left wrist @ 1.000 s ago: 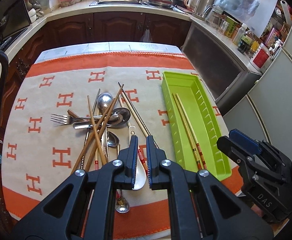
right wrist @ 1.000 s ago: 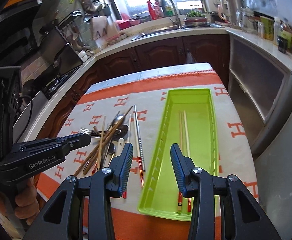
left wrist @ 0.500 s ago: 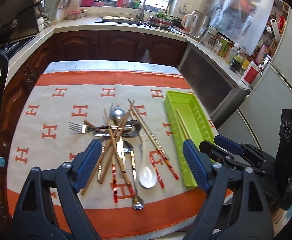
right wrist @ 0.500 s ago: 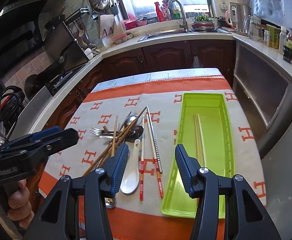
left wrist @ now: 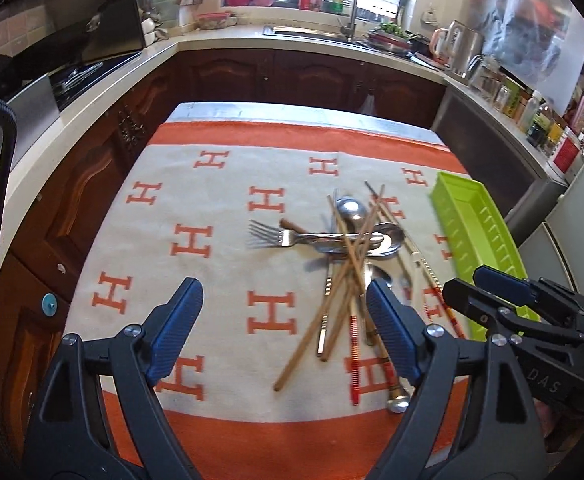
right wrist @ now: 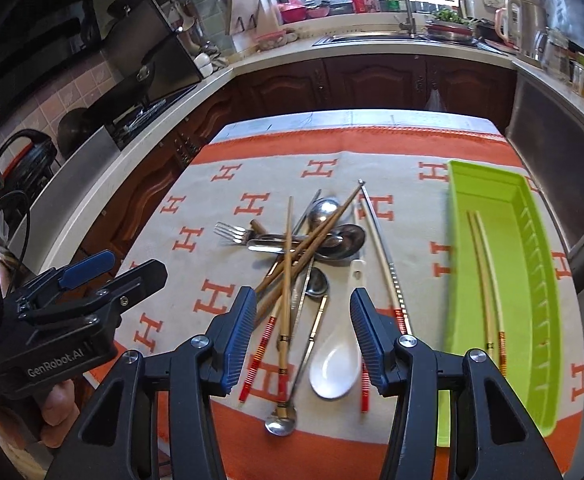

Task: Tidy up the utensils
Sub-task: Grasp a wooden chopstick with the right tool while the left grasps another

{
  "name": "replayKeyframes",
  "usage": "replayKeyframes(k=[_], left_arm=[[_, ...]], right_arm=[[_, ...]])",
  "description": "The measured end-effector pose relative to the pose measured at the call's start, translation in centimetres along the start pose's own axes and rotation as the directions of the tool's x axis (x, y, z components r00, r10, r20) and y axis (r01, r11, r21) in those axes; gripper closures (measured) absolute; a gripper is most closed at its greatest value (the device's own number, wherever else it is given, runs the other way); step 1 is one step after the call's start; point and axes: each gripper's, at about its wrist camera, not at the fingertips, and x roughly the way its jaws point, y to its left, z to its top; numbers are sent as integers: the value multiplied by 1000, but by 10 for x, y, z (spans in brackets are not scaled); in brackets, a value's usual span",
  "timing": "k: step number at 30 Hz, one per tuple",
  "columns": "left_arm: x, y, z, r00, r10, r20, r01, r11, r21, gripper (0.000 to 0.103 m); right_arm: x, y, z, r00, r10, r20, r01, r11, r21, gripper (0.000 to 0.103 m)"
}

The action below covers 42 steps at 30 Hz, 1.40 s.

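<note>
Orange and cream cloth covers the table, and on its left the left gripper hangs above bare fabric, fingers spread wide after just opening, nothing between them. In the middle, the tangle of utensils lies unsorted: fork, metal spoons, brown chopsticks, a white ceramic spoon. The right gripper, tilted downward, hovers over that pile's near end, fingers apart and empty after widening slightly. Far right, the green tray holds only one pair of chopsticks, so most work remains, I'd say.
</note>
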Motion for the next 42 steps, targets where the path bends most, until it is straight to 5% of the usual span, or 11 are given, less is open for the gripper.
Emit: replayKeyframes(k=[7,15,19,26,29,42], left_arm=[[26,28,-13,999,-3,-33,2,999,-34,26],[56,29,-27,995,-33,-94,32,999,-9,44],[67,25,-30,990,-62,-125,62,998,-7,48],[81,20,-27,983,-105,-152,105,994,-8,52],[86,17,-22,979,-125,-160,126,992,-3,52],[121,-22,3,964,-176,-201,195,978,79,56]], right_arm=[[39,26,-3,999,-25,-46,24,999,-31,53],[76,30,-14,995,-45,-90,41,998,-46,53],[94,26,-18,991,-55,-120,49,998,-47,71],[125,20,-26,979,-56,-195,50,998,-34,85],[128,14,-25,981,-41,-189,40,999,-8,96],[96,-13,-18,995,22,-102,-13,996,88,96]])
